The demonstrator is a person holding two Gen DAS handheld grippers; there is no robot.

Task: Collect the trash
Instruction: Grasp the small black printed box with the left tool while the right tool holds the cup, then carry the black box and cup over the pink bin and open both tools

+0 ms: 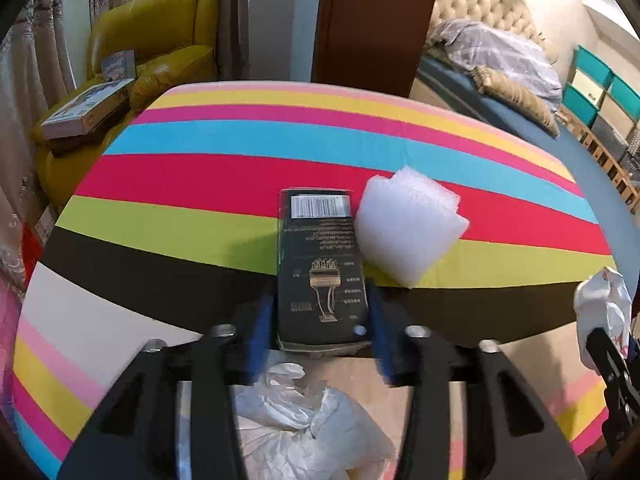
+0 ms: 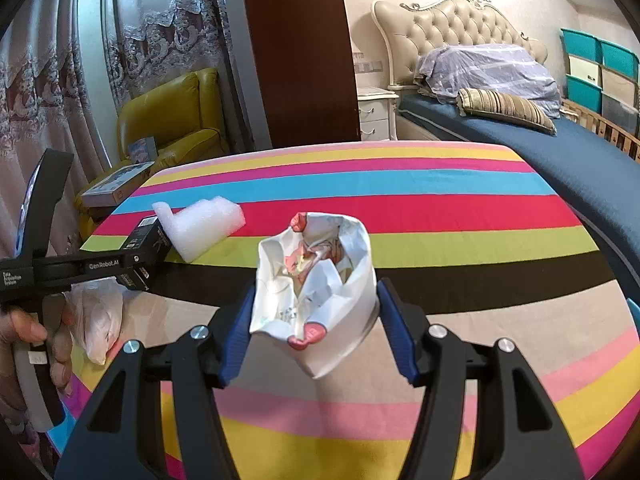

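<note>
On the striped table (image 1: 200,176), the left gripper (image 1: 322,320) clamps the black box (image 1: 320,264) beside the foam (image 1: 408,224); the right gripper (image 2: 316,316) holds the open bag (image 2: 320,280). Next, likely carry box to bag.

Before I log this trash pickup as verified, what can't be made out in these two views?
- Left wrist view: small print on the black box, too small and blurred.
- Left wrist view: crumpled plastic bag, partly hidden by the left gripper.
- Right wrist view: contents of the white paper bag, hidden by its folds.
</note>
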